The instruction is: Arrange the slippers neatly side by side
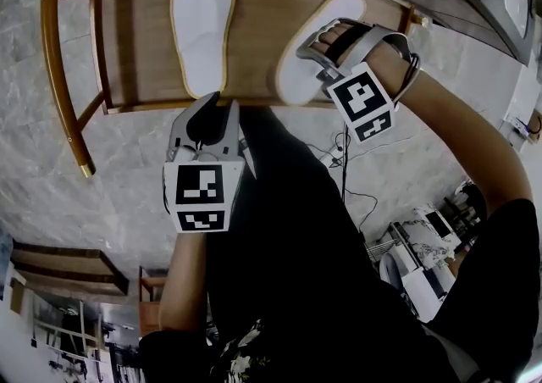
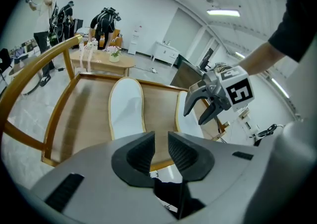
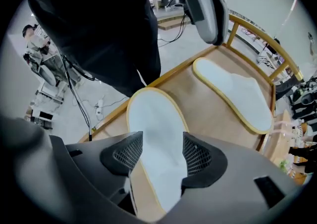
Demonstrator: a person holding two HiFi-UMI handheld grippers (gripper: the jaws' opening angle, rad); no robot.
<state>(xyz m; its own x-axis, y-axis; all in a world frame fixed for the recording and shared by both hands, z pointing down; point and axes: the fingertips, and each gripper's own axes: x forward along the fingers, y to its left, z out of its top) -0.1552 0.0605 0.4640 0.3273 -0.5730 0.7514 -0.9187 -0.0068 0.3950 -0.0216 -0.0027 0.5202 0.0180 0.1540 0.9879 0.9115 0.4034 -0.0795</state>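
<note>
The right tongs (image 3: pixel 158 156) hang wide open over one slipper (image 3: pixel 156 124), which lies between the jaws. The left tongs (image 2: pixel 161 151) are partly open and empty. The other slipper (image 2: pixel 126 109) lies just ahead of them on the wooden seat (image 2: pixel 84 114).

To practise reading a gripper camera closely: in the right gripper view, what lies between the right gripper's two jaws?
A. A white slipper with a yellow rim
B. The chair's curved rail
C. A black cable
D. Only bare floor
A: the right gripper view shows the right gripper straddling a white slipper that lies on the wooden seat, with its jaws apart on either side of it.
</note>
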